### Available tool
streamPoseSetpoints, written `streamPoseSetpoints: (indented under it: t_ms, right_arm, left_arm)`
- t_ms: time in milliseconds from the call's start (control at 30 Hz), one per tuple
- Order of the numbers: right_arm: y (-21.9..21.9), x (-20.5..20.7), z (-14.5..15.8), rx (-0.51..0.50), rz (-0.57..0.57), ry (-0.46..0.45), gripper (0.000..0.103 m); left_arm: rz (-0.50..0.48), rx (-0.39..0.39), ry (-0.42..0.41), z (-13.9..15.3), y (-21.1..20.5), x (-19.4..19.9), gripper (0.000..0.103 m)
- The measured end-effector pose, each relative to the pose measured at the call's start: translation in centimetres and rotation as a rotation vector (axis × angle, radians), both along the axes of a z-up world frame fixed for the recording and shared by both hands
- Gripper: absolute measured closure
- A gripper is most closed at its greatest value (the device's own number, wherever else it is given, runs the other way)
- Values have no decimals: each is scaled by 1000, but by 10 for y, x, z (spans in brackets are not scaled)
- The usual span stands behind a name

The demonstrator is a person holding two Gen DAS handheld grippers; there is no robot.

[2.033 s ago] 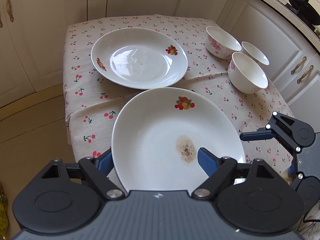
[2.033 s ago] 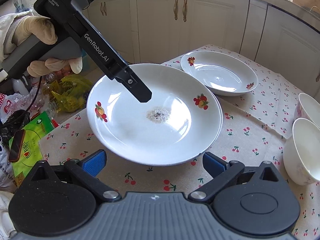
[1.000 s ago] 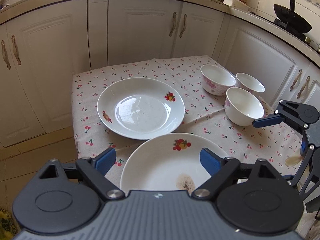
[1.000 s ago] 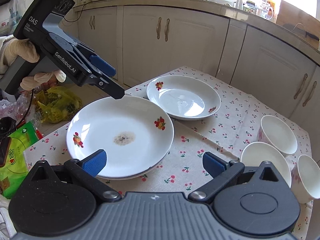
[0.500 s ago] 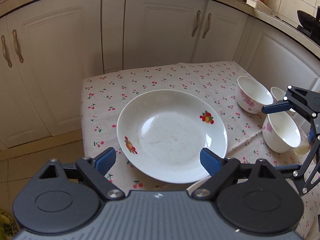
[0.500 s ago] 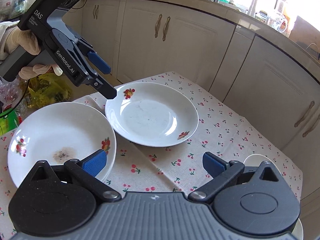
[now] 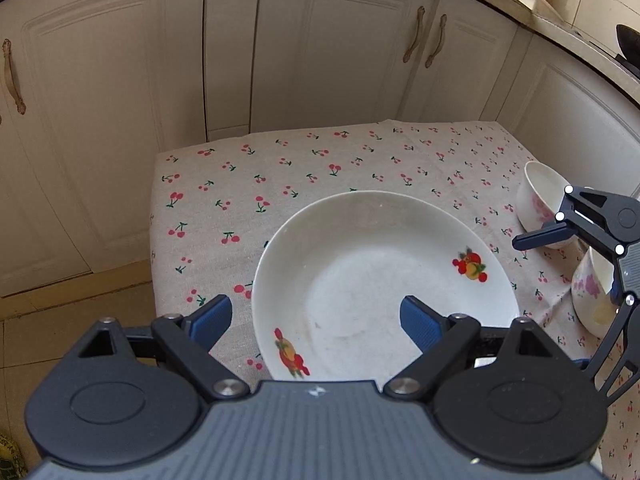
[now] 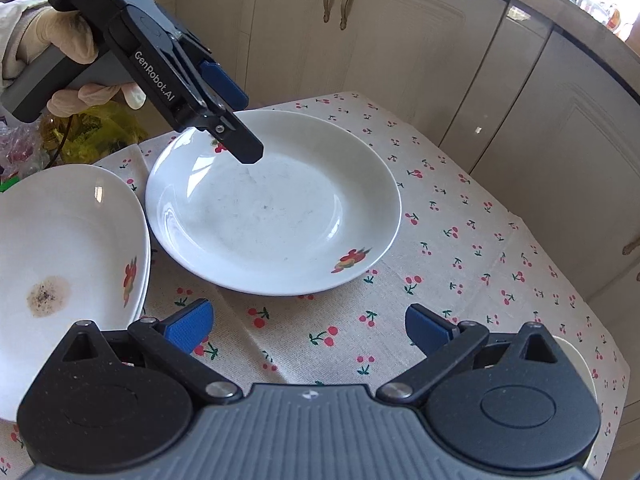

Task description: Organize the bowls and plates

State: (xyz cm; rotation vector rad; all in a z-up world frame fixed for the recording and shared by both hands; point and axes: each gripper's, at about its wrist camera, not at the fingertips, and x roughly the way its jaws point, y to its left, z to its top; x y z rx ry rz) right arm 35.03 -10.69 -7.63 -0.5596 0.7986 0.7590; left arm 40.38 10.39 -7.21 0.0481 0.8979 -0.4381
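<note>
Clean plate (image 7: pixel 384 276) lies flat on the cherry-print desk (image 7: pixel 280 176), no long axis, only a round rim to take. Left gripper (image 7: pixel 316 320) hangs over its near-left rim; fingers (image 7: pixel 210 318) apart, nothing held, one outside the rim at 9 o'clock, the other over the plate's well. Right gripper (image 8: pixel 308 328) also empty, fingers apart, short of the plate with bare cloth between; plate at its 12 o'clock. Left is nearer, so likely the one to grip. Stained plate (image 8: pixel 68 256) sits at 9 o'clock of the clean one, rims almost touching. Bowls (image 7: pixel 540 204) at 3 o'clock.
</note>
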Motion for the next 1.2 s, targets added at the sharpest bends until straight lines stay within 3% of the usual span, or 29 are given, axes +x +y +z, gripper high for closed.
streamPoseSetpoints:
  t_ms: [233, 433, 600, 733, 1200]
  right_arm:
    - [13, 9, -5, -31, 36, 47, 1]
    - [18, 22, -3, -11, 35, 113, 9]
    - [29, 26, -7, -47, 76, 113, 9]
    - [27, 32, -7, -17, 93, 148, 9]
    - [23, 27, -2, 23, 95, 96, 7]
  left_arm:
    - [-26, -6, 18, -9, -5, 10, 14]
    - [-39, -34, 34, -12, -6, 17, 16]
    - [-54, -40, 40, -13, -7, 18, 17]
    - [-66, -49, 57, -16, -6, 20, 22]
    - [-80, -61, 66, -17, -3, 25, 22]
